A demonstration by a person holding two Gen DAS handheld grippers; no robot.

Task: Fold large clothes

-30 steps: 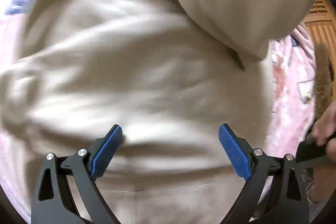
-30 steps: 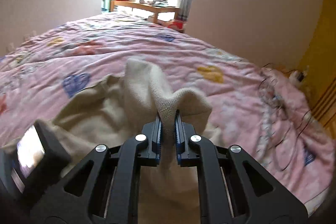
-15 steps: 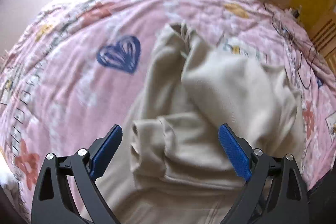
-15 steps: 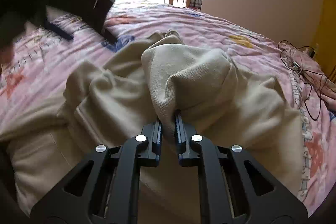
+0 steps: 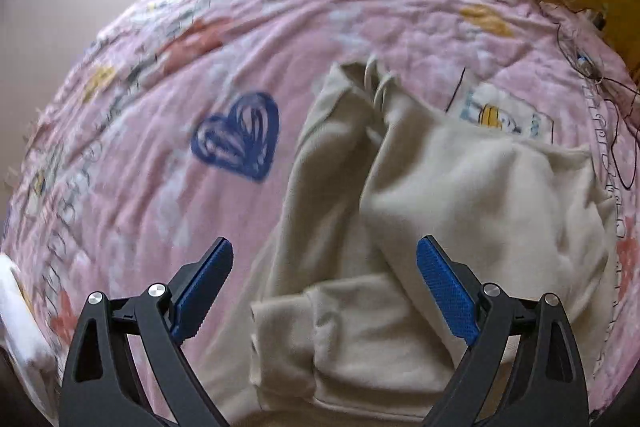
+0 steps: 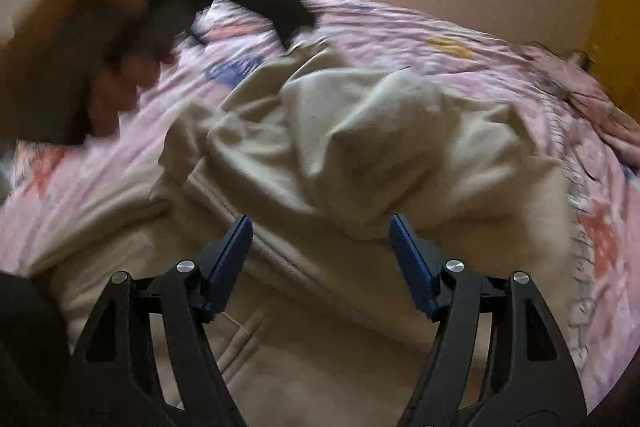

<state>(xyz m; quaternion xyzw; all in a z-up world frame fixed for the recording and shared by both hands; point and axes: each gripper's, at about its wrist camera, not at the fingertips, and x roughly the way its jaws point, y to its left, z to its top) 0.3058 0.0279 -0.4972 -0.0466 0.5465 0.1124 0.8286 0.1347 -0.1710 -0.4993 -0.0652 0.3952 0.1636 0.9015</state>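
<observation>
Over the pink quilted bedspread (image 5: 168, 131), both grippers, left (image 5: 324, 291) and right (image 6: 320, 259), gape wide, empty, so the crumpled beige fleece hoodie (image 6: 360, 131) lies free for regrasping

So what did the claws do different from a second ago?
The right claw let go: it was pinching a fold of the beige hoodie, and now it is open with the cloth dropped on the pink bedspread. The left claw pulled back from the hoodie. It stayed open, holding nothing.
</observation>
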